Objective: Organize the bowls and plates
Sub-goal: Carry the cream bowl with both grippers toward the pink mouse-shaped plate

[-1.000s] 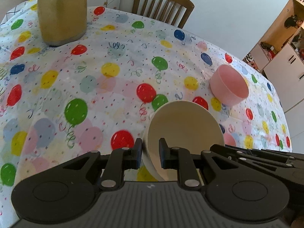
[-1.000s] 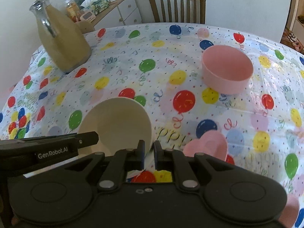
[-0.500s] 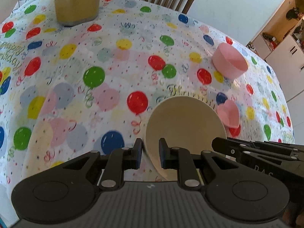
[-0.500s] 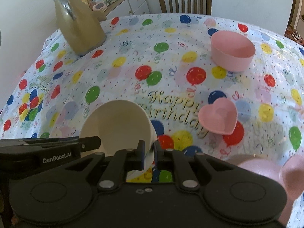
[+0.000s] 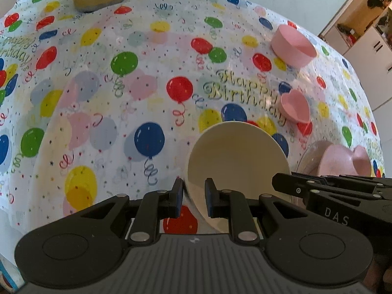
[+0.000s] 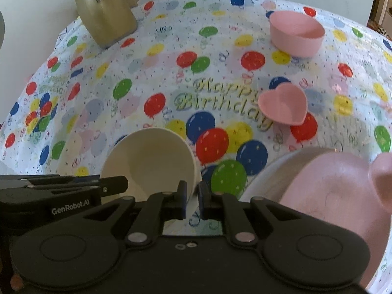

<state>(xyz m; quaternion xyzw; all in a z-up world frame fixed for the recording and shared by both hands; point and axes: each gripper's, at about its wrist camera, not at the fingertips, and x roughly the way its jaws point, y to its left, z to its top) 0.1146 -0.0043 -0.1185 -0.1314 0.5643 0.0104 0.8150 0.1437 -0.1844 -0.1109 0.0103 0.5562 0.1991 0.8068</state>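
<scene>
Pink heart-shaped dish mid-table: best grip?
Pinch the small pink heart-shaped dish by its raised rim, one finger inside and one outside, coming from above. It sits upright and open, and its flared wall looks too wide to span. The near lobe faces the grippers.

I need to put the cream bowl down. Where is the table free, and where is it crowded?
Free: the wide tablecloth stretch between the jug and the cream bowl. Crowded: the right side, with the round pink bowl, heart dish and pink plate.

The heart dish (image 6: 283, 107) lies between the round bowl (image 6: 296, 33) behind and the plate (image 6: 328, 191) in front.
</scene>
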